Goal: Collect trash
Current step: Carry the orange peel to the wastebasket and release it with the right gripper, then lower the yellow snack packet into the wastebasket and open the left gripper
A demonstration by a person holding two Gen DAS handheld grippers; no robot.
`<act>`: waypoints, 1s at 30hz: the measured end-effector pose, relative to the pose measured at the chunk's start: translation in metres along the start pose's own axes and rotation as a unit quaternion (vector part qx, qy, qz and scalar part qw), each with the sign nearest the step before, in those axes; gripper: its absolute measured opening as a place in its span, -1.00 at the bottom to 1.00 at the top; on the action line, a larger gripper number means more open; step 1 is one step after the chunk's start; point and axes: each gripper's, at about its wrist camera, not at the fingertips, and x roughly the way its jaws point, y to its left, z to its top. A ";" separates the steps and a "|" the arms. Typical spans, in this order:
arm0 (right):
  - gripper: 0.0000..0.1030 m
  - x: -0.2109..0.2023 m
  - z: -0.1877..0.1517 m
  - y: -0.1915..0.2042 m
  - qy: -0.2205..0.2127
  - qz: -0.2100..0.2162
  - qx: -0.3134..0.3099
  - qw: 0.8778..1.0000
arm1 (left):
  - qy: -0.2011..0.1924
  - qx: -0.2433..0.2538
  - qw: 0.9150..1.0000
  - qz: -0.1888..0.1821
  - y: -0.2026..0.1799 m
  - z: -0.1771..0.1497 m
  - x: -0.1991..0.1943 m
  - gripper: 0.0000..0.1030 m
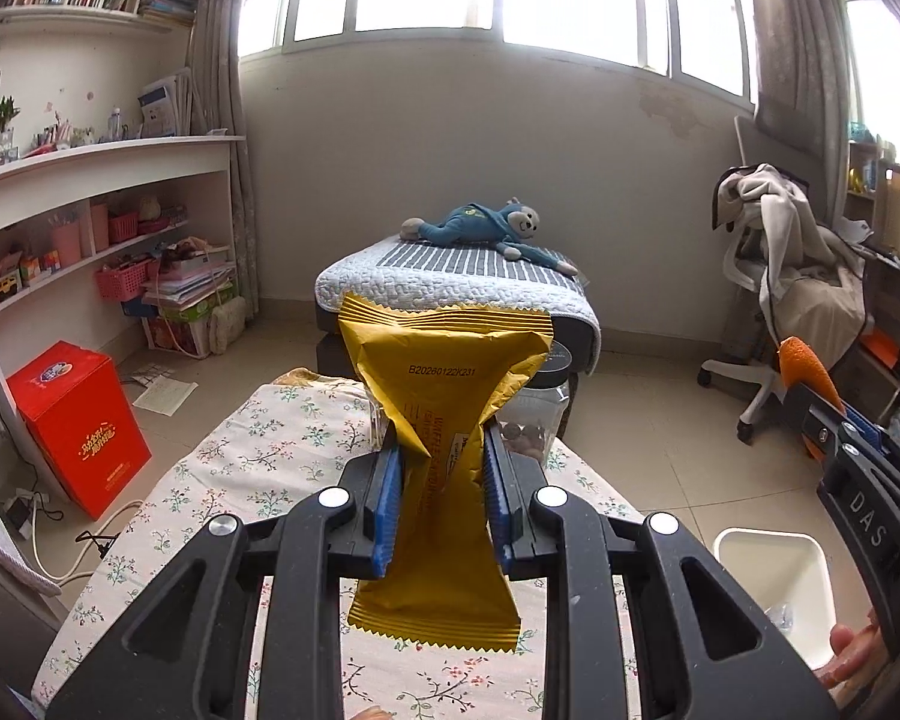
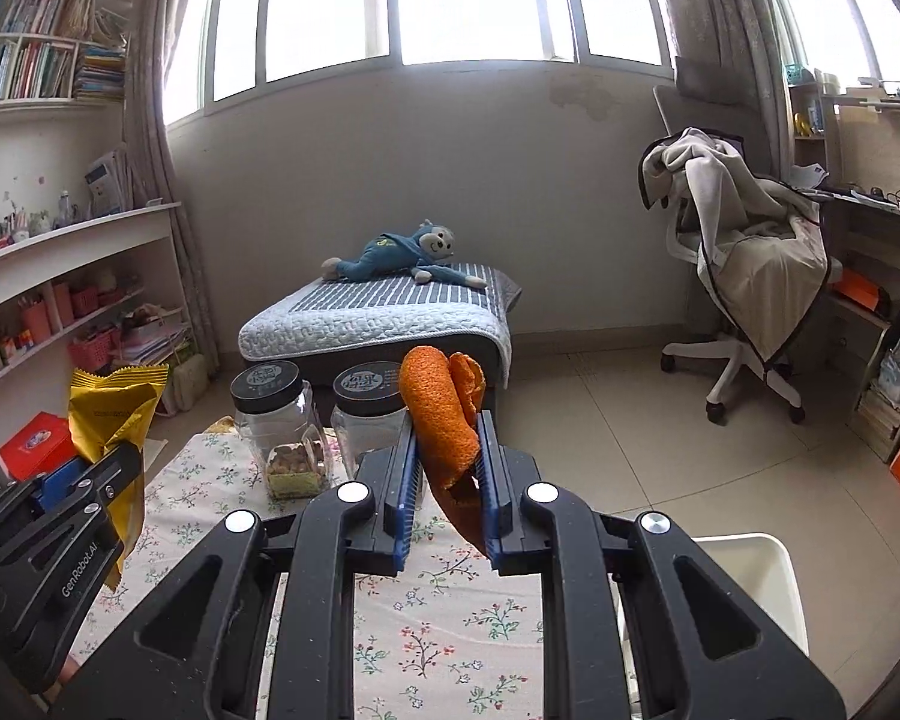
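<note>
At frame center, the left gripper (image 1: 441,474) pinches the wrapper (image 1: 444,396) mid-length, lifted above the table (image 1: 258,480). The right gripper (image 2: 447,474) clamps the peel (image 2: 444,414) likewise, both probably bound for the bin (image 2: 774,582) at lower right.

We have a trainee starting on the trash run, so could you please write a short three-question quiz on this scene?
1. True or false: the left gripper is shut on a yellow wrapper.
2. What does the right gripper hold: A) orange peel, B) a jar, C) a toy?
3. Fill in: the white bin stands to the ____ of the floral table.

Key: 1 true; 2 A; 3 right.
</note>
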 end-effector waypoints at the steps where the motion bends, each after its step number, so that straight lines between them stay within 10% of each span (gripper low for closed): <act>1: -0.67 -0.001 0.000 -0.005 -0.001 -0.005 0.003 1.000 | 0.001 0.002 1.000 -0.002 -0.003 -0.001 0.000 -0.52; 19: -0.64 0.003 -0.001 -0.129 0.028 -0.129 0.074 0.988 | 0.018 0.036 0.998 -0.052 -0.071 -0.019 0.003 -0.51; 21: -0.47 0.001 -0.002 -0.142 0.034 -0.141 0.081 0.986 | 0.021 0.039 0.997 -0.059 -0.079 -0.021 0.003 -0.51; 23: 0.28 -0.006 -0.003 -0.153 0.026 -0.161 0.090 0.983 | 0.026 0.041 0.996 -0.069 -0.087 -0.024 0.003 -0.51; 25: 0.60 -0.016 -0.003 -0.163 0.008 -0.187 0.099 0.977 | 0.030 0.043 0.995 -0.080 -0.097 -0.026 0.004 -0.51; 30: 0.86 -0.038 -0.005 -0.195 -0.013 -0.238 0.118 0.964 | 0.049 0.055 0.991 -0.109 -0.130 -0.036 0.008 -0.50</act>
